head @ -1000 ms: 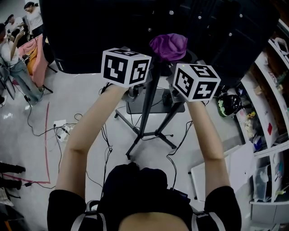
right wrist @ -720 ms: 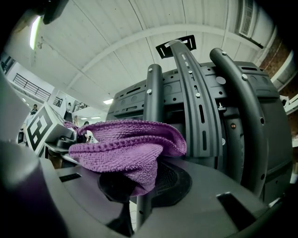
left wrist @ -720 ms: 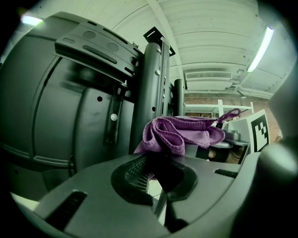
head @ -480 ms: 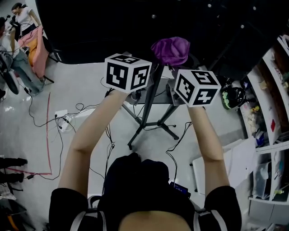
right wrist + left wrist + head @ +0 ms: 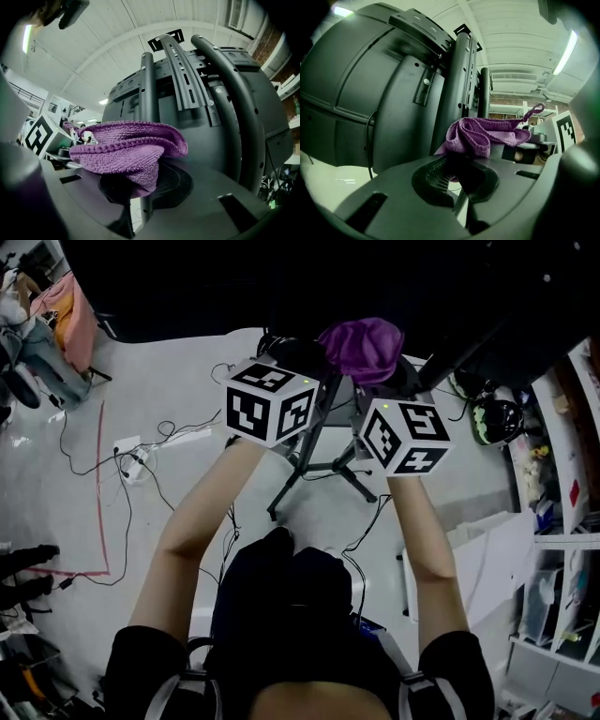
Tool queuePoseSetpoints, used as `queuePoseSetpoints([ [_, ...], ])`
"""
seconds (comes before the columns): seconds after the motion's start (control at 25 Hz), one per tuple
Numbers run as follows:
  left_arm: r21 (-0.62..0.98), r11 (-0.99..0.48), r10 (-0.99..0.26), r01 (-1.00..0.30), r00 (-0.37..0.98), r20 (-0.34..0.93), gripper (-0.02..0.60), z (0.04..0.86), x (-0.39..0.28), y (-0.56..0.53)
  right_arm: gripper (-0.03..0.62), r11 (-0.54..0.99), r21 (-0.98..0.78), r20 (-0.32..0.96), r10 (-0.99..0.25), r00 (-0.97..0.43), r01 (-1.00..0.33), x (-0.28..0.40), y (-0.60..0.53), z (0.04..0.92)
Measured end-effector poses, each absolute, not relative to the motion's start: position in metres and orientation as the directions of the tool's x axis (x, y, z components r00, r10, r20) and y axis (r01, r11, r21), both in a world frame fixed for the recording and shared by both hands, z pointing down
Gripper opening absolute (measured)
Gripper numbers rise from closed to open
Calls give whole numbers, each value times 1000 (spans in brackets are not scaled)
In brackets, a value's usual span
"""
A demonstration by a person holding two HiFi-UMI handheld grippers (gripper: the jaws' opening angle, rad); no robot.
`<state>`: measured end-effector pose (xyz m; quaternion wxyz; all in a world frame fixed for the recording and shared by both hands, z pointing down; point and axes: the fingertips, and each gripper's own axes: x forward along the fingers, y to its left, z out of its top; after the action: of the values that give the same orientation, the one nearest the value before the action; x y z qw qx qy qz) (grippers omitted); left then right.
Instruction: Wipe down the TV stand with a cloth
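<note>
A crumpled purple cloth (image 5: 361,345) is held up against the back of the black TV stand, at its upright column (image 5: 461,84). My right gripper (image 5: 140,183) is shut on the cloth (image 5: 126,147), which bulges out over its jaws. My left gripper (image 5: 454,171) sits close beside it, shut, and an edge of the cloth (image 5: 473,136) runs down into its jaws. In the head view both marker cubes are raised side by side, left gripper (image 5: 298,351) and right gripper (image 5: 375,381), under the cloth. The stand's tripod legs (image 5: 309,460) spread on the floor below.
The TV's dark rear shell (image 5: 370,93) fills the space ahead, with curved mounting rails (image 5: 225,93). Cables and a power strip (image 5: 127,463) lie on the floor at left. Shelves (image 5: 562,474) and a helmet (image 5: 492,418) stand at right. People (image 5: 28,324) are at far left.
Both grippers and the cloth have stayed together and shifted slightly lower in the head view. The camera has moved, so the stand's legs and floor sit higher in view. Both grips look unchanged.
</note>
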<state>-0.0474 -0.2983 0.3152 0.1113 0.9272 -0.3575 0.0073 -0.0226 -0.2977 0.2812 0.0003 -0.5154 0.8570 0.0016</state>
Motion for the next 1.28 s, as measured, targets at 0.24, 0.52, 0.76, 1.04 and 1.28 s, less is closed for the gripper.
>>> queuePoseSetpoints([
  [0.24, 220, -706, -670, -673, 735, 101, 6, 355, -53, -298, 64, 468, 17, -5, -884, -468, -884, -27, -296, 319],
  [0.52, 279, -673, -678, -685, 722, 137, 6, 405, -51, -301, 64, 454, -39, 28, -890, -455, -890, -23, -296, 368],
  [0.76, 279, -621, -724, -732, 673, 153, 6, 441, -48, -294, 64, 473, -66, 71, -876, -477, -878, -18, -292, 405],
  [1.04, 320, -545, -763, -775, 617, 194, 6, 501, -47, -295, 64, 501, -106, 126, -850, -511, -859, -17, -296, 462],
  [1.28, 350, -501, -776, -792, 590, 224, 6, 549, -51, -295, 64, 496, -142, 160, -842, -514, -857, -20, -296, 508],
])
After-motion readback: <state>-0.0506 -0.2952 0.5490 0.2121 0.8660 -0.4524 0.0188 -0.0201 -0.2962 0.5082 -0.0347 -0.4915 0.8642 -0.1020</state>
